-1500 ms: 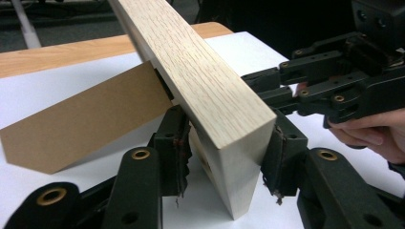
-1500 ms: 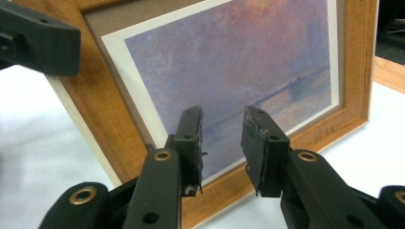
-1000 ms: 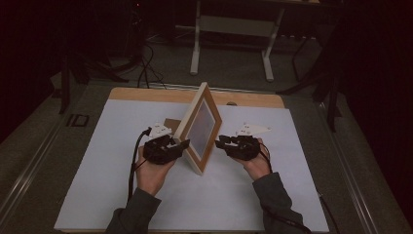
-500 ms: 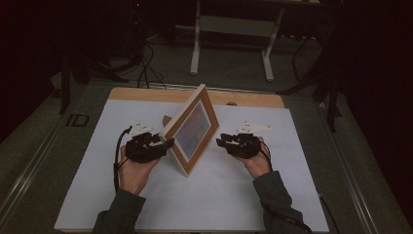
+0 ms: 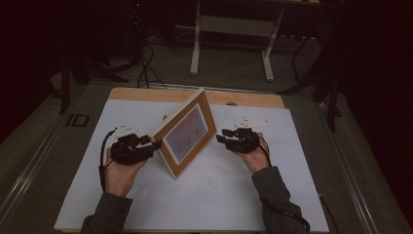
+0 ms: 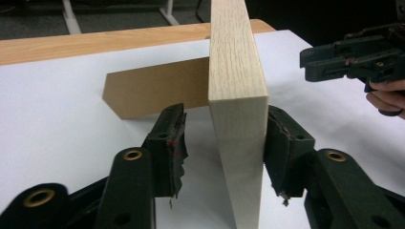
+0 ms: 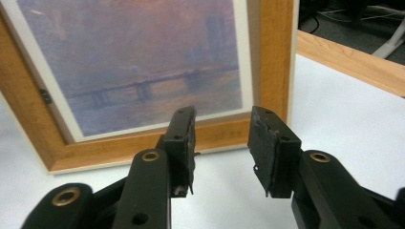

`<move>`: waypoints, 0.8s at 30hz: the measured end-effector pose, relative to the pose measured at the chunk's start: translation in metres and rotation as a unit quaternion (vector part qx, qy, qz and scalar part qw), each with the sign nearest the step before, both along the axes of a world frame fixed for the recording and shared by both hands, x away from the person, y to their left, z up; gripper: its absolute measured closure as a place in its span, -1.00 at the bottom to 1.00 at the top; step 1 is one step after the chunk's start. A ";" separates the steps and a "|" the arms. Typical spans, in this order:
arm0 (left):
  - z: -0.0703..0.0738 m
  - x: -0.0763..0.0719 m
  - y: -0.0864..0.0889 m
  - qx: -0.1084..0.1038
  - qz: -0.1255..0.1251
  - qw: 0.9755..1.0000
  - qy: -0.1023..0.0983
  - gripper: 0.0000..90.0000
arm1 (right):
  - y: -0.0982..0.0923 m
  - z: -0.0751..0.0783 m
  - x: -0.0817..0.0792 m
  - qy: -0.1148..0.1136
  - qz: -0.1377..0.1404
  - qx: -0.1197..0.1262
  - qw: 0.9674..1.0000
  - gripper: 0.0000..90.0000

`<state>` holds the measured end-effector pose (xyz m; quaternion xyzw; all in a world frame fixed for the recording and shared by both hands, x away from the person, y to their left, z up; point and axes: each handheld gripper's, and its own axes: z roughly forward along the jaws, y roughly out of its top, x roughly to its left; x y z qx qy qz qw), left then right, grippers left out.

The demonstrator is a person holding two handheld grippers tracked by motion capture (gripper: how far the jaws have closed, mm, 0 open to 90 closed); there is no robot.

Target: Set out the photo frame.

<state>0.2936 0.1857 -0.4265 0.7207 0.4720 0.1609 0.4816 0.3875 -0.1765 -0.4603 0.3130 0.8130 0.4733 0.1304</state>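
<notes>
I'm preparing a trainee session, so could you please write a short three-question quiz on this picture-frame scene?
1. True or false: the wooden picture frame lies flat on the white sheet.
2. Which claw has the frame's edge between its jaws? A) left claw B) right claw
3. What brown piece props the frame from behind?

Key
1. False: it stands upright, leaning a little.
2. A: the edge sits between the left claw's jaws, with a gap at one pad; those jaws have just been closing. The right claw is open in front of the print, its jaws just opening.
3. The cardboard easel stand.
</notes>
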 end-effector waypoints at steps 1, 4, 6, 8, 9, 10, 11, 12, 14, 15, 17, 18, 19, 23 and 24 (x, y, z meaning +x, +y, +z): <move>0.000 0.000 0.003 -0.006 -0.004 1.000 0.002 0.26 | 0.000 0.000 0.001 -0.001 0.000 0.000 1.000 0.35; -0.001 0.001 0.008 -0.017 -0.023 1.000 0.001 0.44 | 0.001 0.000 0.002 0.000 0.001 -0.001 1.000 0.35; -0.001 0.003 0.007 -0.012 -0.033 0.999 -0.001 0.52 | 0.002 0.000 0.002 0.001 0.001 -0.001 1.000 0.34; 0.000 0.005 0.008 -0.010 -0.040 0.999 0.000 0.53 | 0.003 0.000 0.002 0.001 0.002 -0.002 1.000 0.35; -0.001 0.006 0.009 -0.012 -0.044 0.999 0.000 0.53 | 0.003 -0.001 0.003 0.002 0.002 -0.002 1.000 0.35; -0.001 0.008 0.011 -0.018 -0.052 0.999 0.001 0.54 | 0.003 -0.001 0.003 0.001 0.002 -0.003 1.000 0.35; -0.002 0.010 0.013 -0.025 -0.060 0.998 0.002 0.55 | 0.003 0.000 0.003 0.001 0.002 -0.003 1.000 0.35; -0.003 0.012 0.015 -0.033 -0.067 0.997 0.004 0.56 | 0.003 0.000 0.003 0.002 0.001 -0.003 1.000 0.35; -0.005 0.016 0.019 -0.046 -0.078 0.996 0.005 0.57 | 0.003 0.000 0.004 0.000 0.001 -0.005 1.000 0.35; -0.005 0.018 0.020 -0.049 -0.083 0.995 0.006 0.58 | 0.003 0.001 0.005 -0.001 0.001 -0.006 1.000 0.34; -0.005 0.021 0.020 -0.051 -0.090 0.995 0.006 0.58 | 0.003 0.002 0.006 -0.001 -0.002 -0.006 1.000 0.34; -0.005 0.024 0.020 -0.053 -0.093 0.994 0.006 0.58 | 0.003 0.002 0.007 -0.002 -0.003 -0.005 1.000 0.35; -0.005 0.026 0.019 -0.054 -0.095 0.994 0.007 0.59 | 0.003 0.003 0.008 -0.003 -0.004 -0.006 1.000 0.34; -0.006 0.035 0.015 -0.062 -0.104 0.993 0.008 0.59 | 0.003 0.005 0.011 -0.005 -0.008 -0.006 1.000 0.35; -0.006 0.036 0.013 -0.063 -0.106 0.992 0.008 0.59 | 0.003 0.006 0.011 -0.005 -0.009 -0.007 1.000 0.35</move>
